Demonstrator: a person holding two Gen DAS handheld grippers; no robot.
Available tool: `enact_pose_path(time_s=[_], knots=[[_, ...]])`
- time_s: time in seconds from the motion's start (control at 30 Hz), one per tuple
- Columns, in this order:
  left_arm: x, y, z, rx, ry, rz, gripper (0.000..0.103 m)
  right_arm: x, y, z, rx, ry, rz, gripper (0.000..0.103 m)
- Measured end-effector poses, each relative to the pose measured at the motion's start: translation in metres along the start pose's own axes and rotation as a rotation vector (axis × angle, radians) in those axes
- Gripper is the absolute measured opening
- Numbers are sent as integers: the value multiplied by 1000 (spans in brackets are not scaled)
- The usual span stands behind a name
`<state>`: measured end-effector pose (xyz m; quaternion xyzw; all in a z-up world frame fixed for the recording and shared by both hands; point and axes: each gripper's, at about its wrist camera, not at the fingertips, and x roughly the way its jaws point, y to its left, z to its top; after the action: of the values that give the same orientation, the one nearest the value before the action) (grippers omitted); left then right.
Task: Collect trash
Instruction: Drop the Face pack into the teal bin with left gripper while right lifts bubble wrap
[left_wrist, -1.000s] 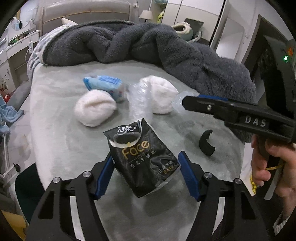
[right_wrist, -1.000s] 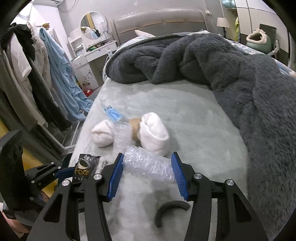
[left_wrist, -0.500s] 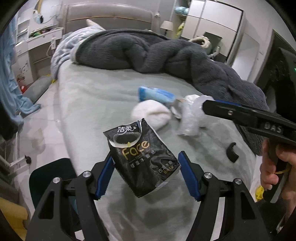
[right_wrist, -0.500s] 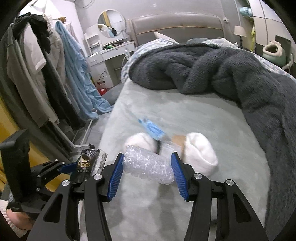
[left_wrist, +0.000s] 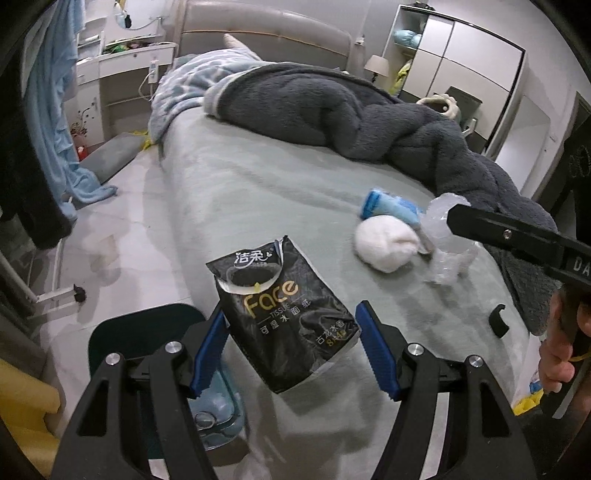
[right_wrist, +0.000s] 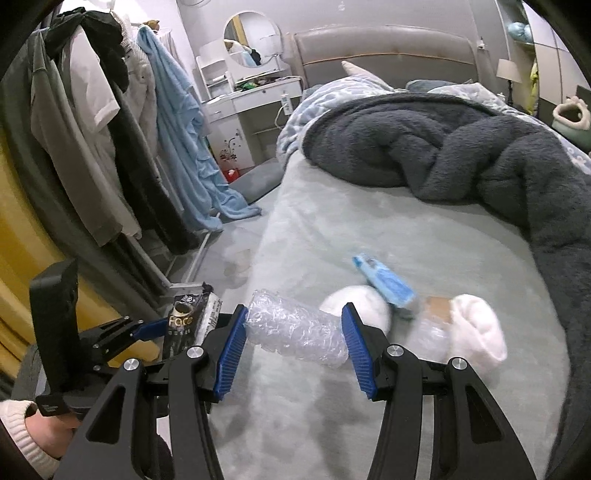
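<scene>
My left gripper (left_wrist: 291, 347) is shut on a black "Face" tissue pack (left_wrist: 284, 314) and holds it above the bed's left edge; it also shows in the right wrist view (right_wrist: 184, 325). My right gripper (right_wrist: 293, 350) is shut on a roll of clear bubble wrap (right_wrist: 295, 338), held above the bed. On the grey bed sheet (left_wrist: 258, 192) lie a blue wrapper (left_wrist: 388, 206), a white wad (left_wrist: 386, 245), clear plastic (left_wrist: 448, 258) and a black curved piece (left_wrist: 496, 319). A second white wad (right_wrist: 476, 336) shows in the right wrist view.
A dark green bin (left_wrist: 147, 332) with a clear container inside stands on the floor under my left gripper. A dark fleece blanket (left_wrist: 351, 114) covers the far and right side of the bed. Clothes (right_wrist: 110, 147) hang on a rack at the left.
Both grippers have pulled back and swung left, away from the trash pile toward the bed's edge, each keeping its item. The green bin has come into view under the left gripper.
</scene>
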<state>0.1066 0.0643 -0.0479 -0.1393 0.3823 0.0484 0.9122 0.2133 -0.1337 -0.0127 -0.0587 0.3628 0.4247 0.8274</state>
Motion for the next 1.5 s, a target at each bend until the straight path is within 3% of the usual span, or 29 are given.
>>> enact_pose_path(time_s=[0.43, 0.87, 1.37, 1.5], knots=[[4, 60, -15, -70, 61, 80, 71, 27, 59, 14, -95, 39, 50, 53], [24, 123, -43, -160, 224, 143, 71, 77, 113, 14, -153, 113, 107, 53], [37, 189, -82, -309, 393, 109, 71, 137, 168, 8, -215, 209, 155, 53], [36, 200, -91, -334, 422, 90, 76, 151, 177, 2, -225, 239, 160, 53]])
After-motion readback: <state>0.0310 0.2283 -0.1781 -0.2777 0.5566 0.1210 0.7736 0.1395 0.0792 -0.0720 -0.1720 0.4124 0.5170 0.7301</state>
